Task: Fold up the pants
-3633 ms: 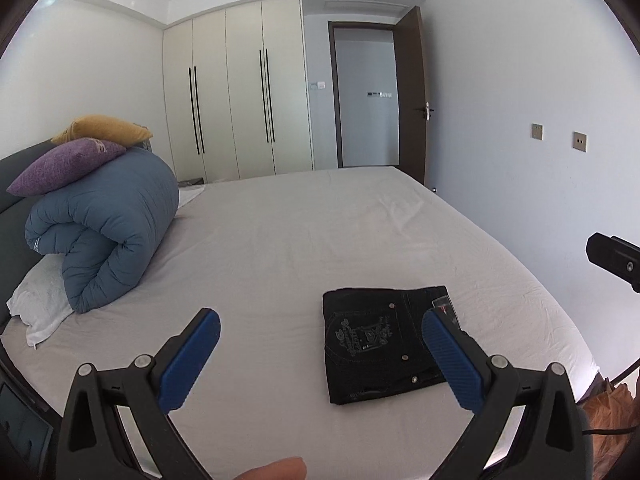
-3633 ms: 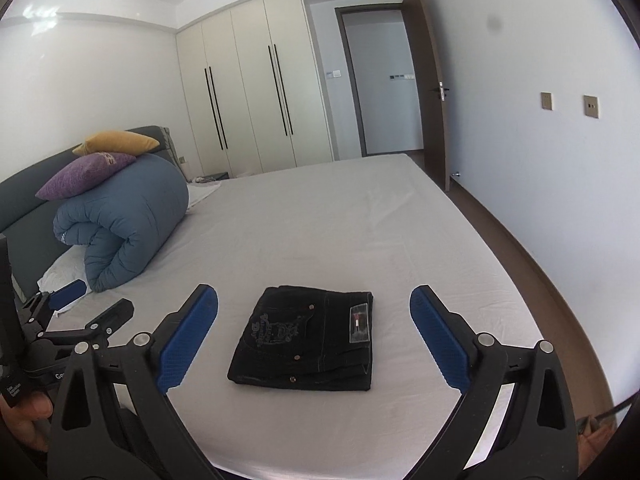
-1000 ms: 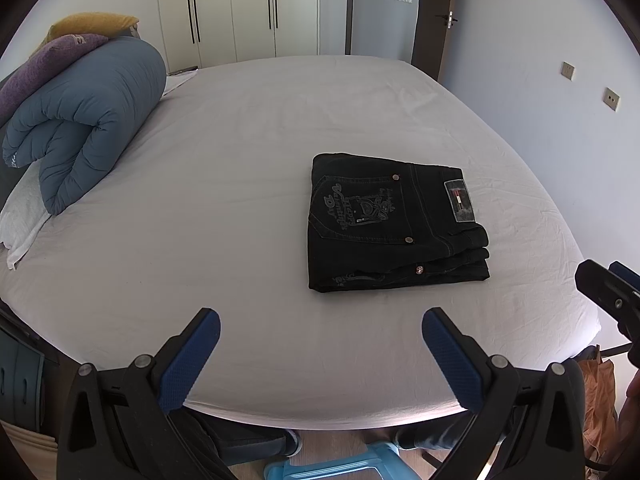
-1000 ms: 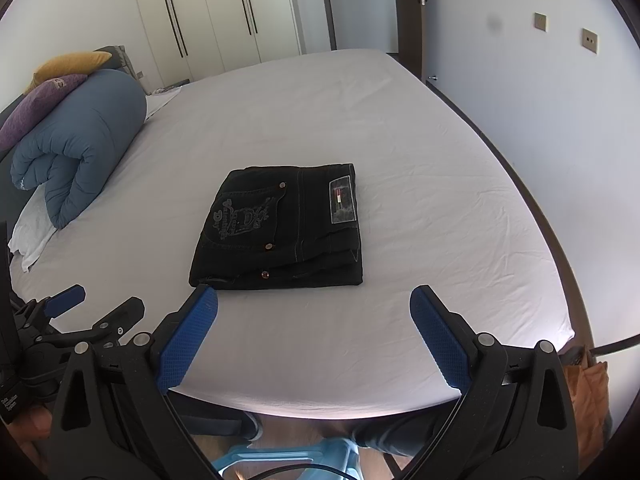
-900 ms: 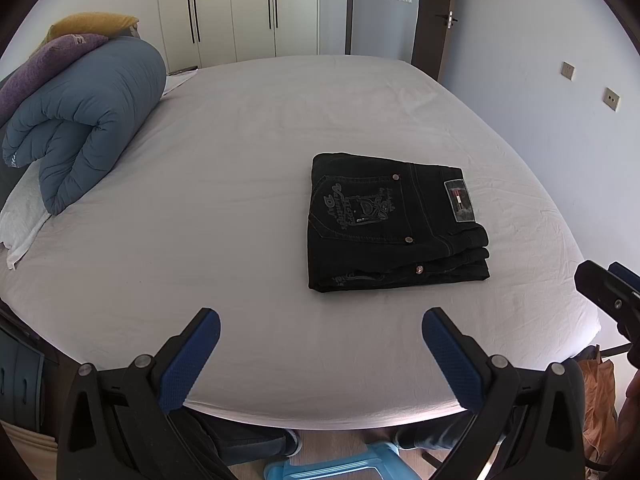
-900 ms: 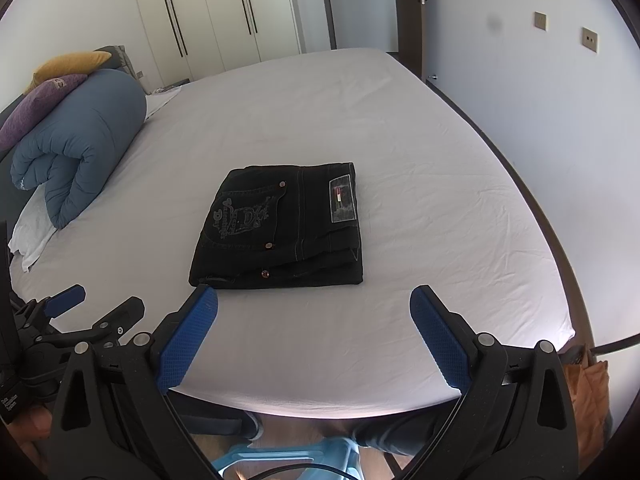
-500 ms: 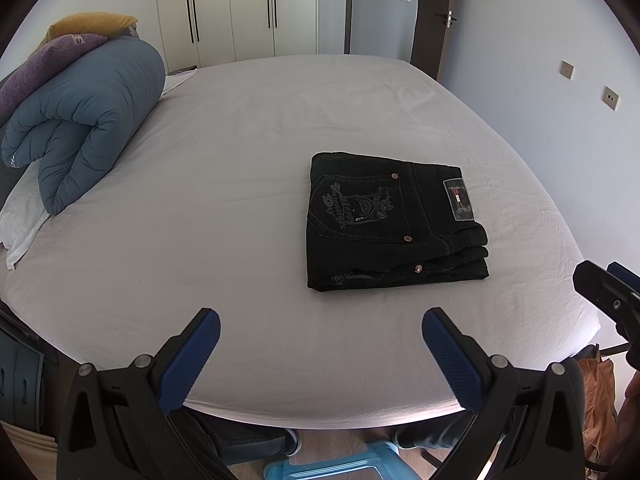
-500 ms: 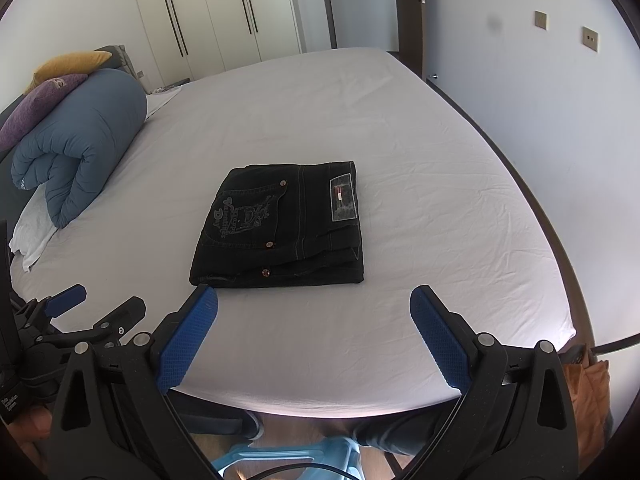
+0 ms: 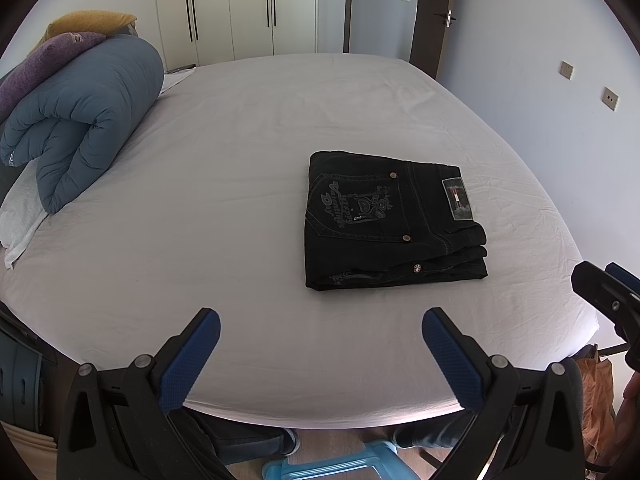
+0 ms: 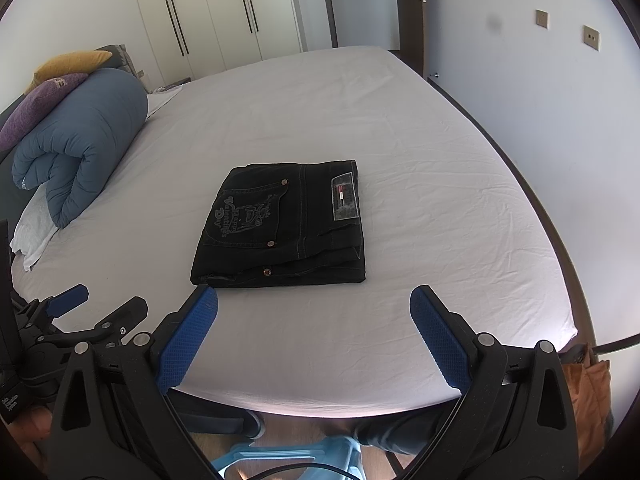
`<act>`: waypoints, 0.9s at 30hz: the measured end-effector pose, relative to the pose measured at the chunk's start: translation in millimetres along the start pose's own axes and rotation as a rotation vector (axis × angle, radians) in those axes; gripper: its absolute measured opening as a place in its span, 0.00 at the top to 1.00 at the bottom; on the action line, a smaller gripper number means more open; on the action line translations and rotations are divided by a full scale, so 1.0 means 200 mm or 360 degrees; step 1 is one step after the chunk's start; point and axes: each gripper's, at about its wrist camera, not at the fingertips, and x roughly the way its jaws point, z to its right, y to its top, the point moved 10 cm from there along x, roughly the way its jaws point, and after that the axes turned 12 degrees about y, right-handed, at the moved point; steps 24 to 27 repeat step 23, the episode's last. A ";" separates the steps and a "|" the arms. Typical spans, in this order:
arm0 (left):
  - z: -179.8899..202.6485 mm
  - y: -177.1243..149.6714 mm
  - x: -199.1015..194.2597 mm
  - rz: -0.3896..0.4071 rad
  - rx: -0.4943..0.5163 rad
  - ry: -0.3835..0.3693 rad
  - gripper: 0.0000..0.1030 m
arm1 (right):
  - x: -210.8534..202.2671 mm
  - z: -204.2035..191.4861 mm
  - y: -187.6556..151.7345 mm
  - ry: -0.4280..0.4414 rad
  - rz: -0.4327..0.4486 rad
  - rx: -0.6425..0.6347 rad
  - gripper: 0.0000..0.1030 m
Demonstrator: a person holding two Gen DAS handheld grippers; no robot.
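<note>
A: Nearest to you, where do your grippers stand relative to the pants?

B: Your left gripper (image 9: 320, 354) sits at the near edge of the bed (image 9: 248, 216), short of the pants (image 9: 390, 222), fingers spread wide with nothing between them. Your right gripper (image 10: 314, 334) hangs on the near side of the pants too, its blue pads (image 10: 188, 338) well apart and empty; the left pad's tip is just short of the pants' near left corner.

A: And the pants themselves?

B: You see them folded into a compact black rectangle lying flat on the white sheet, back pocket embroidery and a grey waistband label (image 10: 344, 197) facing up, the stacked folded layers showing along the near side.

A: Beyond the pants?

B: To their far left lies a rolled blue duvet (image 9: 86, 114), with a purple pillow (image 9: 38, 66) and a yellow pillow (image 9: 86, 22) on top of it. Behind the pants, past the far end of the bed, you have cream wardrobe doors (image 9: 236, 6) and a dark open door (image 10: 416, 12). To the pants' right, the wall carries two switch plates (image 10: 591, 37).
</note>
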 end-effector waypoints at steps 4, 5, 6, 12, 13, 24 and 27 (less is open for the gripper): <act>0.00 0.00 0.00 -0.0002 0.0000 -0.0002 0.00 | 0.00 -0.02 -0.02 0.0004 -0.0001 -0.0004 0.04; 0.00 0.00 0.00 -0.0004 0.0001 -0.0004 0.00 | 0.00 -0.02 -0.02 0.0005 0.0000 -0.0004 0.04; 0.00 0.00 0.00 -0.0007 0.0002 -0.0009 0.00 | 0.00 -0.03 -0.03 0.0006 -0.0001 -0.0004 0.04; 0.01 0.00 0.01 -0.0021 -0.0003 -0.0020 0.00 | 0.00 -0.03 -0.04 0.0015 -0.0008 0.0006 0.04; 0.01 0.00 0.02 -0.0022 -0.0006 -0.0022 0.00 | -0.01 -0.03 -0.04 0.0016 -0.0008 0.0008 0.04; -0.01 0.02 0.00 0.0031 0.0027 0.0045 0.00 | -0.02 -0.03 -0.08 0.0024 -0.0021 0.0051 0.04; -0.01 0.02 0.00 0.0031 0.0027 0.0045 0.00 | -0.02 -0.03 -0.08 0.0024 -0.0021 0.0051 0.04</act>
